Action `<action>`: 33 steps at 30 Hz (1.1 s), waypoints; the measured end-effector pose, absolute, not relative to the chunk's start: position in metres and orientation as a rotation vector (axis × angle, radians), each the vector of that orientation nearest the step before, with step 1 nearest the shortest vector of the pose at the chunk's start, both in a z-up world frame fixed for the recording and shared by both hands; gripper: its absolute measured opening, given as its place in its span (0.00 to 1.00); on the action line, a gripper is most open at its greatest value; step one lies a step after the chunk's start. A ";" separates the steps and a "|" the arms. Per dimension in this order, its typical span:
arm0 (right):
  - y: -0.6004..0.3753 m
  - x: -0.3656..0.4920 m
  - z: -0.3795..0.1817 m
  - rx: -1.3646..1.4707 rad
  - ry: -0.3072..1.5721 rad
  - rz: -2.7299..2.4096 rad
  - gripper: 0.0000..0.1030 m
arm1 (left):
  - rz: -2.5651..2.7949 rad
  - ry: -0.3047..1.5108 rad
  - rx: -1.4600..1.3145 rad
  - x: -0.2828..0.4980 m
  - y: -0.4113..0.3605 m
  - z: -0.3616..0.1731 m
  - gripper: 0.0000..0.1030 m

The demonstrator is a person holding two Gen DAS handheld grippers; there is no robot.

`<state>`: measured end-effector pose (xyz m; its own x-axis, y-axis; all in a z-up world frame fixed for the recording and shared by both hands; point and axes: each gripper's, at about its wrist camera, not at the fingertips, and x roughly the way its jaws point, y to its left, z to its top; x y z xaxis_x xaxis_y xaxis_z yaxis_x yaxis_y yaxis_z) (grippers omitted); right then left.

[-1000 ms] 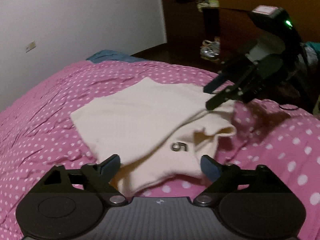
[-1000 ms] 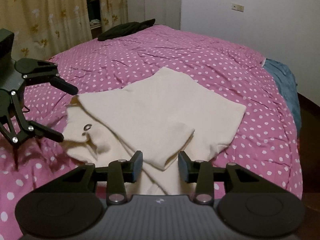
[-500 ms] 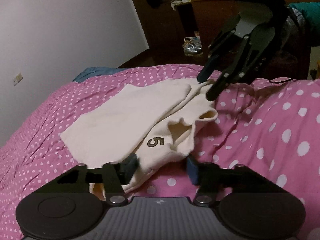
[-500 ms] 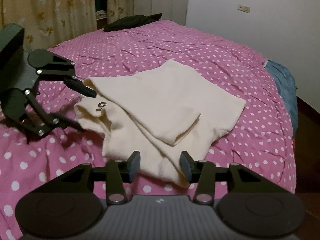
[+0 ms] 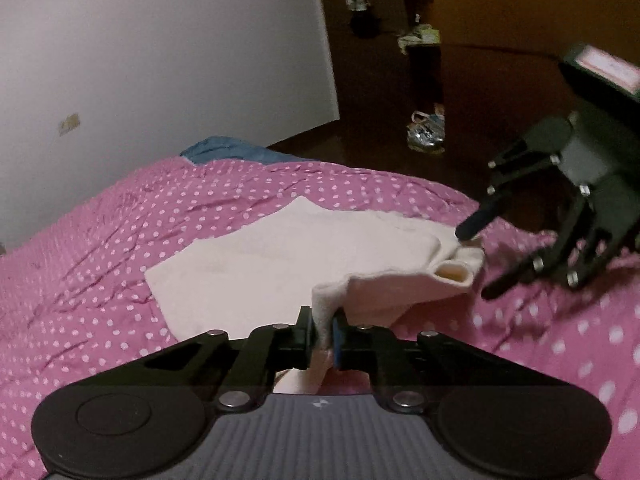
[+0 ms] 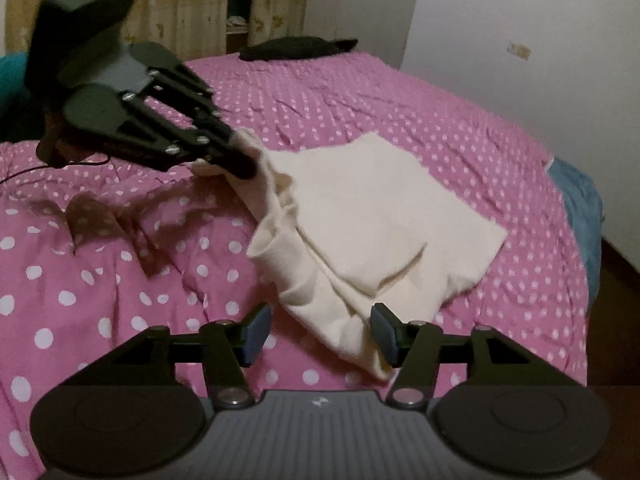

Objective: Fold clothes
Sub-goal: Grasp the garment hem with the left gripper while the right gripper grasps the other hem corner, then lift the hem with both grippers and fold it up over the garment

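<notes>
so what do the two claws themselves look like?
Both alike: left claw and right claw are black linkage arms with silver screws, blue pads on the fingertips, and a grey ribbed body with round black discs either side. No sleeves or hands in view.

Bedspread point(image 6: 400, 92) beyond cream garment point(image 6: 380, 216) open to you; dark bundle point(image 6: 298, 48) at far edge; wall point(image 6: 540, 40) bounds right side.

Cream, plain garment point(image 6: 372, 216) on a pink bedspread point(image 6: 400, 108) dotted white. Black garment point(image 6: 298, 48) at the far edge; blue cloth point(image 6: 580, 200) off the side. Yellowish flowered curtains point(image 6: 192, 4), white wall point(image 5: 160, 60), dark brown floor point(image 5: 500, 92). Black grippers, blue-padded fingers point(image 6: 256, 330).
</notes>
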<state>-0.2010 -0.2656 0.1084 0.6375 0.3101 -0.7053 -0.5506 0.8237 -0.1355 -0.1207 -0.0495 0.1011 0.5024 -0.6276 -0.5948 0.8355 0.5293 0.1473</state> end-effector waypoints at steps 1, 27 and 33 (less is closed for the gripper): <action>-0.264 -0.200 0.108 -0.364 0.709 0.509 0.60 | -0.919 0.524 0.441 -0.117 -0.050 0.102 0.10; -0.269 -0.165 0.124 -0.234 0.631 0.508 0.07 | -0.892 0.463 0.537 -0.133 -0.023 0.084 0.13; -0.270 -0.183 0.138 -0.209 0.548 0.494 0.06 | -0.884 0.414 0.498 -0.141 -0.017 0.098 0.05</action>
